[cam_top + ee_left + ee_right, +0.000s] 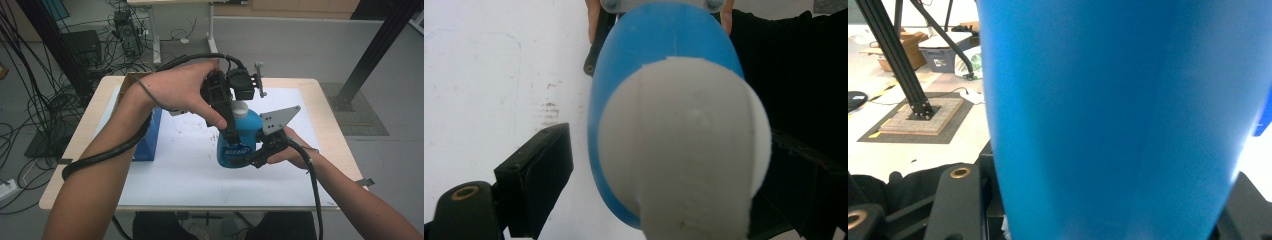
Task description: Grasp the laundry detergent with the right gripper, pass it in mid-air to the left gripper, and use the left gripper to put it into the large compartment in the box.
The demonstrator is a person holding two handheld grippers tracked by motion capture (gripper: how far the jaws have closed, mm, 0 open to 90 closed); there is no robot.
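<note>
While right jaws clamp the blue bottle [239,145], left jaws gape around its white cap [689,150].

Your forearms are bare, with no sleeves at the wrists. Your left tongs [231,131] are a black, blocky frame with a small grey bracket standing at twelve o'clock, and a thick black cable [107,152] trails away toward seven o'clock. Your right tongs [250,159] are black too, topped by a grey three-cornered plate [277,119] with small dark holes; their thinner black cable [312,187] runs toward six o'clock. Brass-coloured bushings sit in the black jaws.
</note>
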